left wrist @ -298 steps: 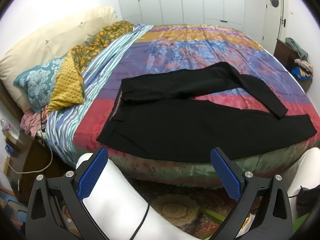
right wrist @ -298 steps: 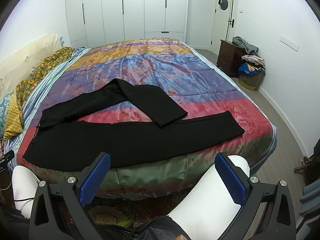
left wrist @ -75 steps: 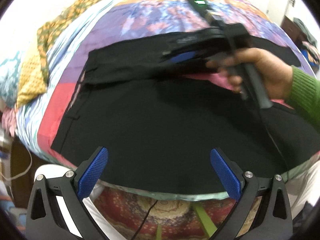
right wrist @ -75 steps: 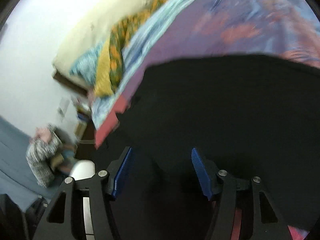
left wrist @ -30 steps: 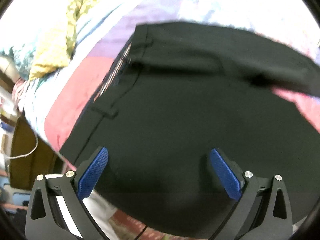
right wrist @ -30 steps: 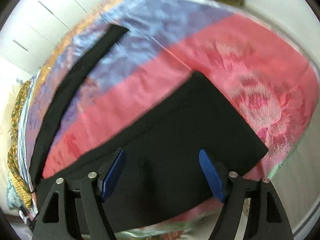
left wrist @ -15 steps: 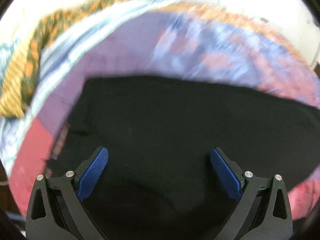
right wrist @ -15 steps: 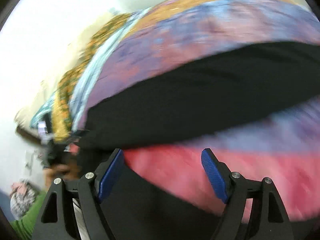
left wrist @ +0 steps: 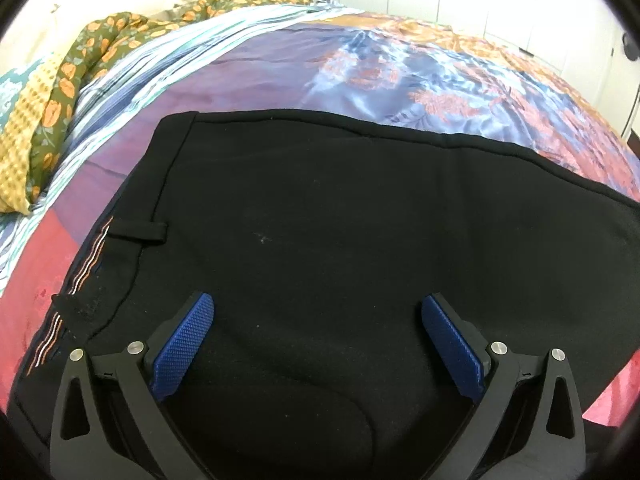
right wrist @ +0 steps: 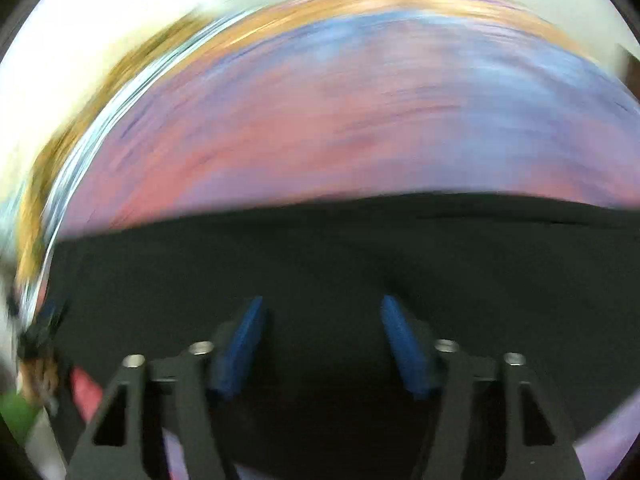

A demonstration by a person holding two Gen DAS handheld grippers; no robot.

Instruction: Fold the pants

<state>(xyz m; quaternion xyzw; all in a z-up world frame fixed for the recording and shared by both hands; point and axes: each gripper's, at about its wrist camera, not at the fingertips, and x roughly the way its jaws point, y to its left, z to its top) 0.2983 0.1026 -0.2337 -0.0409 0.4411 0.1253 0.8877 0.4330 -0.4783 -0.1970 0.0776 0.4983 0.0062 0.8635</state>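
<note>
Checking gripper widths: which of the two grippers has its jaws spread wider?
The left gripper: its blue pads stand far apart above the black pants. The right gripper is narrower, having just been closing.

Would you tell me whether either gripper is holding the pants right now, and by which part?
Neither: the left gripper and right gripper stand open over the black pants.

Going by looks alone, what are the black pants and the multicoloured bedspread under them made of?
The black pants look like a matte woven suiting fabric: no sheen, crisp stitched waistband and belt loop, specks of lint showing. The exact fibre cannot be told. The multicoloured floral bedspread looks like satin or a similar glossy synthetic: bright highlights run along its soft wrinkles.
</note>
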